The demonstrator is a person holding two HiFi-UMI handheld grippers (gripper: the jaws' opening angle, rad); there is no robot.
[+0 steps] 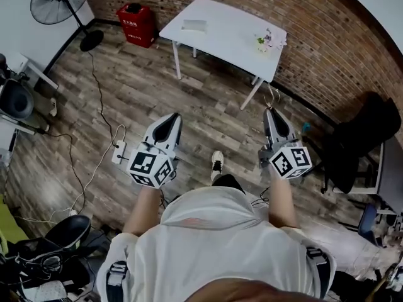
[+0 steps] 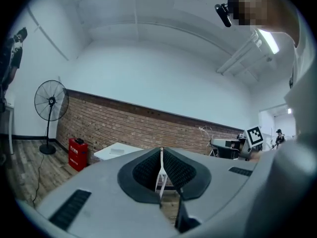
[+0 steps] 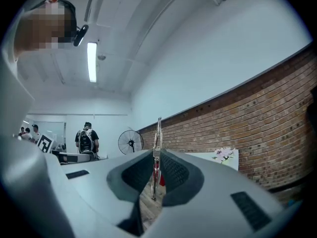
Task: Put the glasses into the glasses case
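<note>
Head view shows you standing on the wood floor, well apart from the white table at the far side. So the step in hand looks like carrying the glasses over to it. Walk up close before you reach. Your right gripper has its jaws pinched on the thin metal glasses, which stick up past the tips. Squeeze gently and evenly so the frame does not bend or slip. Your left gripper has its jaws together with nothing in them. You will likely need it to steady or open the case. The pale flat thing on the left part of the table is probably the glasses case. I cannot tell if it is open. Behind the table runs a brick wall. A tall fan stands far left. A black chair is at your right, and a red box sits by the wall. A white plug strip with its cable lies on the floor near your left gripper, so step around it. A little flower pot stands on the table's right end.
</note>
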